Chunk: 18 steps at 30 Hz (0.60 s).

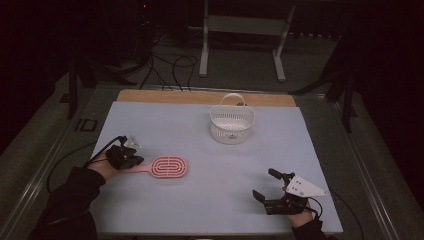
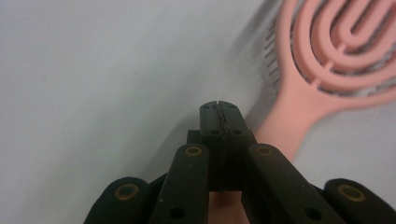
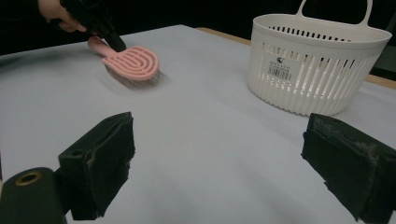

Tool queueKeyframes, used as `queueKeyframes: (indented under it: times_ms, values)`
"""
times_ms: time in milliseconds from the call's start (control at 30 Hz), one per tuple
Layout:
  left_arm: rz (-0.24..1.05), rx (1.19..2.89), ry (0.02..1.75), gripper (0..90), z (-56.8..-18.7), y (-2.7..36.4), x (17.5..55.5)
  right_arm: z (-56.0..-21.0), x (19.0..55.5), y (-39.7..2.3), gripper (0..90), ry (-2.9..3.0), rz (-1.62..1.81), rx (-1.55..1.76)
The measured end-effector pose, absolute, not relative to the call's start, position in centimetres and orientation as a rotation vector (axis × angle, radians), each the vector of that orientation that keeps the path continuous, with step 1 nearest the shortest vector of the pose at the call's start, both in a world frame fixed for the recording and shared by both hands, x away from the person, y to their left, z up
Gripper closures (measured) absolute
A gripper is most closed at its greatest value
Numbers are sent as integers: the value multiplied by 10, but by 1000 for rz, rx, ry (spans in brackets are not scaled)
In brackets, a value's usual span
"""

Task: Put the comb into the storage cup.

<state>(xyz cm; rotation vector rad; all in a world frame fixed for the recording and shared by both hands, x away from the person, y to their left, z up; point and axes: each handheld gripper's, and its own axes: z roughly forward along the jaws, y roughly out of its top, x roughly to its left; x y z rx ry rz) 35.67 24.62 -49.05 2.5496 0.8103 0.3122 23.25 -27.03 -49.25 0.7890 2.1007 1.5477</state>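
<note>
A pink paddle hairbrush (image 1: 169, 167) lies flat on the pale table cover, left of centre, with its handle pointing left. My left gripper (image 1: 137, 161) sits right at the handle's end. In the left gripper view its jaws (image 2: 219, 106) are shut pad against pad with nothing between them, and the brush (image 2: 327, 56) handle runs under and to the right of them. I cannot tell whether they touch it. My right gripper (image 1: 265, 184) rests near the front right, open and empty (image 3: 224, 158). From there I see the brush (image 3: 133, 63) and the left gripper (image 3: 112, 39) beyond.
A white slatted basket (image 1: 232, 122) with a handle stands at the back centre (image 3: 317, 70). A bare strip of the wooden table edge (image 1: 165, 96) runs behind the cover. Cables and a metal frame lie on the floor beyond.
</note>
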Motion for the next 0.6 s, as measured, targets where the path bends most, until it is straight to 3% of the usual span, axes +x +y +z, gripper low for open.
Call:
queueKeyframes:
  times_ms: [600]
  values:
    - [289,2539,808,900,-489,247,328,-492,232,-269,91,2101,1544,789]
